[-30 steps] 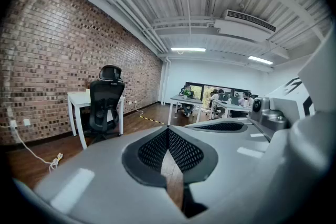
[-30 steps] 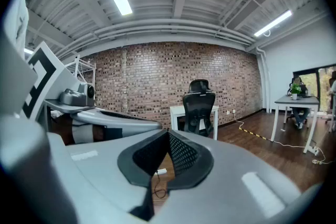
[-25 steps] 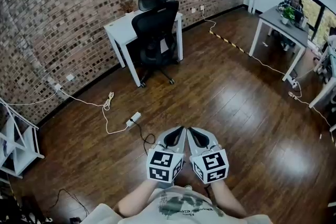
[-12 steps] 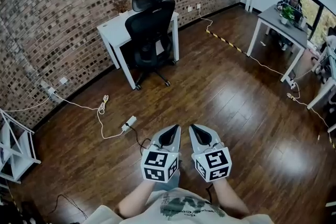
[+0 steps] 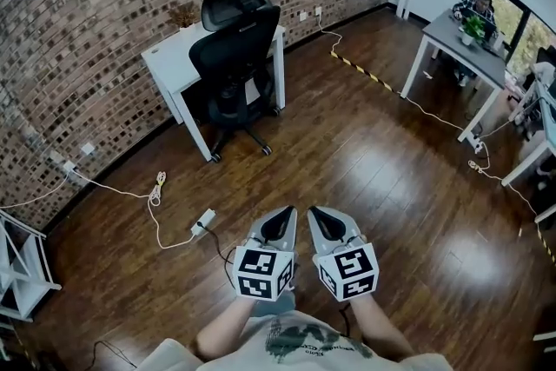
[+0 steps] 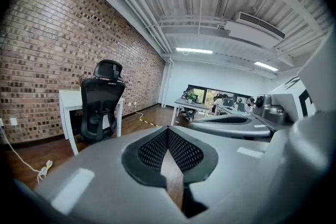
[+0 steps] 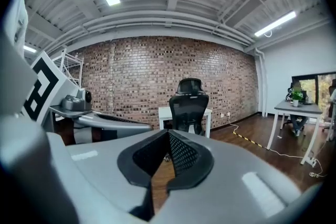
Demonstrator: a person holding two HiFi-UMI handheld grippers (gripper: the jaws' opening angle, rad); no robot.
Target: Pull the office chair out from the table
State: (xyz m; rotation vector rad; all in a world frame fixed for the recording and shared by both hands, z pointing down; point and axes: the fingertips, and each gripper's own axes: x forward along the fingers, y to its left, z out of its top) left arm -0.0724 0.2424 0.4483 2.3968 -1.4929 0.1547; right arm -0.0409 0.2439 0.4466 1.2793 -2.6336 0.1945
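The black mesh-backed office chair [image 5: 233,48] stands upper left of centre, tucked against the white rectangular worktop [image 5: 165,58] by the brick wall [image 5: 78,30]. It is upright, its long axis running from wheeled base to headrest, and its backrest is turned out toward the room. The step in hand looks like the approach. The left claw [image 5: 285,218] and right claw [image 5: 318,218] sit side by side at bottom centre, both pinched together on nothing, well apart from the chair. Next they likely must reach the backrest, spread and take hold, then draw it away from the wall.
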